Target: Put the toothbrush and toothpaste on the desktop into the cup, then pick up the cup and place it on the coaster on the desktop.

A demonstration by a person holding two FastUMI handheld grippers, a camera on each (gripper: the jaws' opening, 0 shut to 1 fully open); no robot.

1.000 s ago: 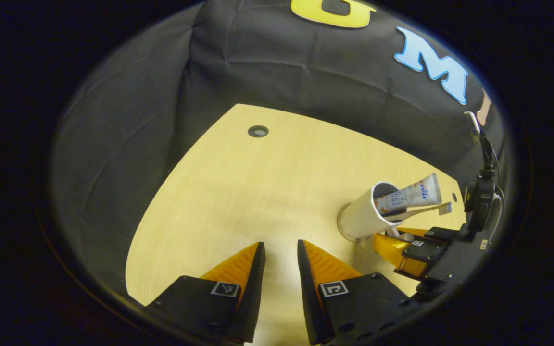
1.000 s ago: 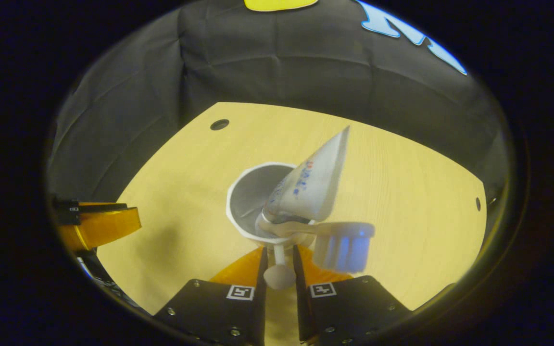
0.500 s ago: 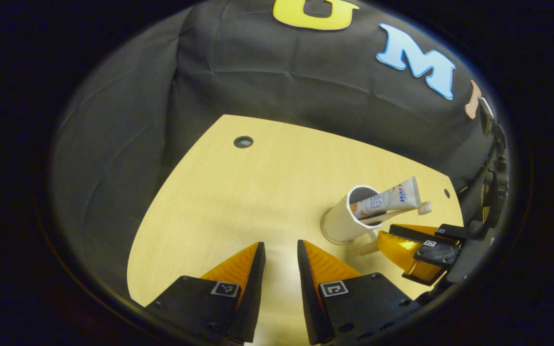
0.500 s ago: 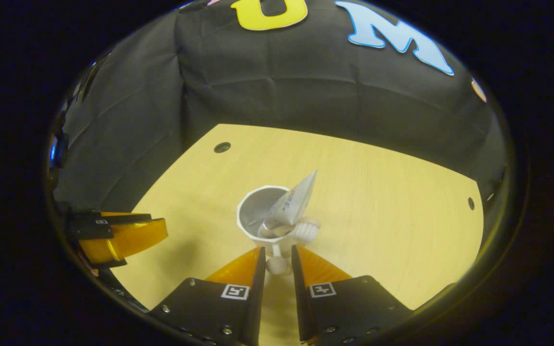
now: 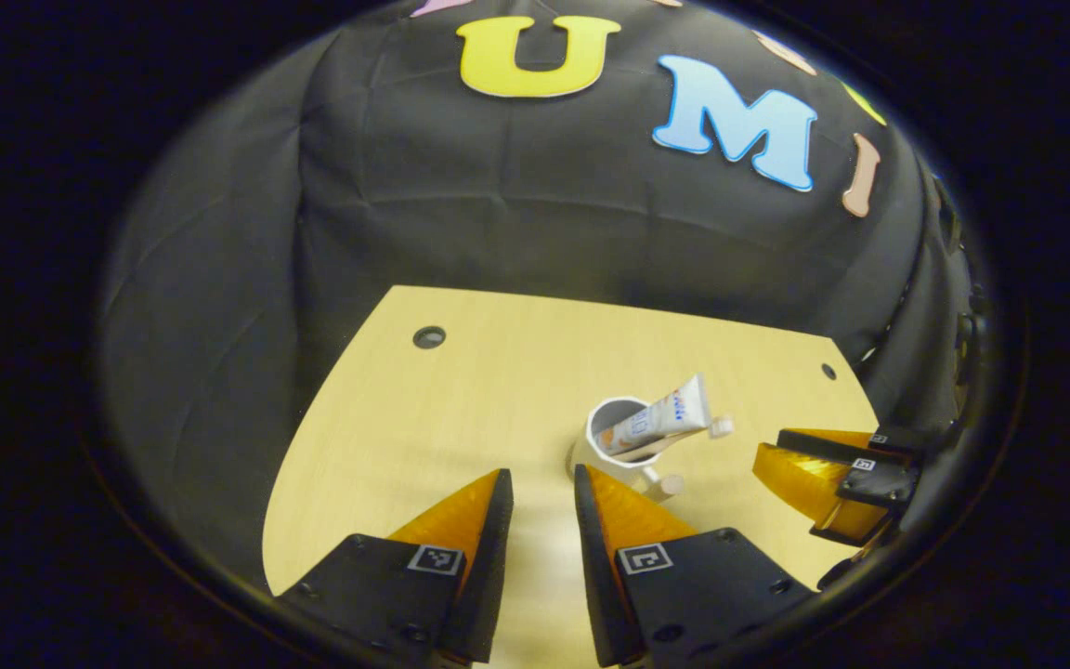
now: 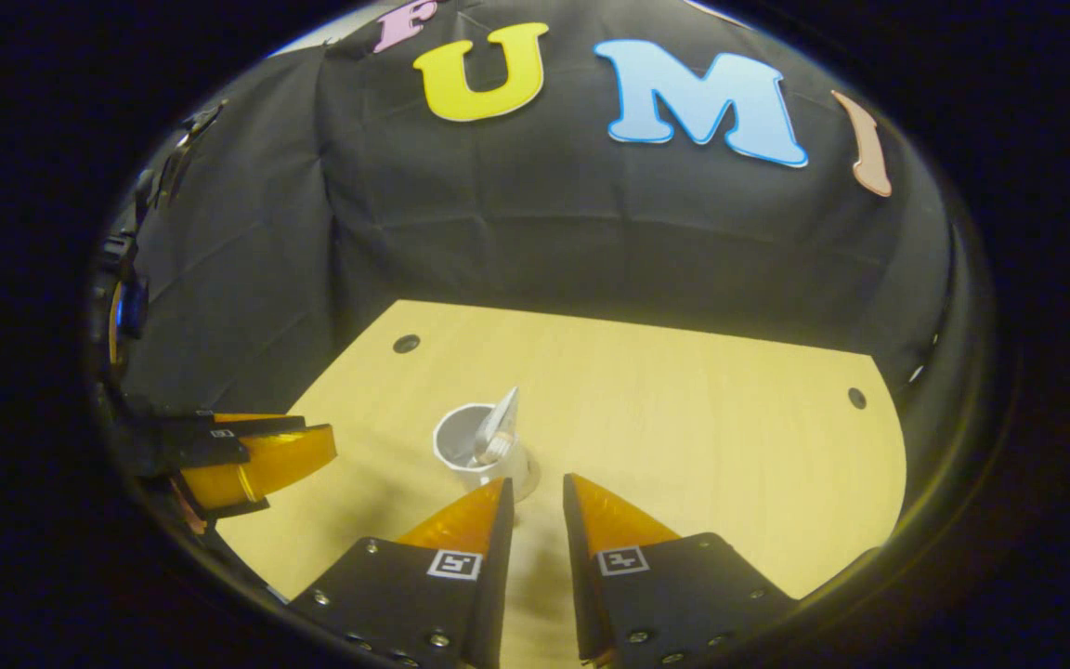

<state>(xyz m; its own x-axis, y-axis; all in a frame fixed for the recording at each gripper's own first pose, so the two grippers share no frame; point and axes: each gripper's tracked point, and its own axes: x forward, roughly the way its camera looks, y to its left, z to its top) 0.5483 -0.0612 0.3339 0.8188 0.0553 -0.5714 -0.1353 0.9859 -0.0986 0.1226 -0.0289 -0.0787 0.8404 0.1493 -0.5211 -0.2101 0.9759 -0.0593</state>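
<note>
We see the white cup (image 5: 611,437) standing upright on the wooden bench (image 5: 461,409), with the toothpaste (image 5: 656,426) and the toothbrush (image 5: 719,427) both leaning out over its rim; in the right gripper view the cup (image 6: 475,452) sits just beyond our fingers. A thin pale ring shows under its base, which we take to be the coaster, though we cannot be sure. The left gripper (image 5: 542,492) hangs above the bench with its jaws a narrow gap apart and nothing between them. The right gripper (image 6: 537,497) is likewise slightly parted and empty. We judge the cup to be light, rigid and smooth, and top-heavy with the tube and brush leaning to one side, so it could tip toward them. We would take hold of the small handle on its side, or low on the wall, and lift it straight without tilting.
</note>
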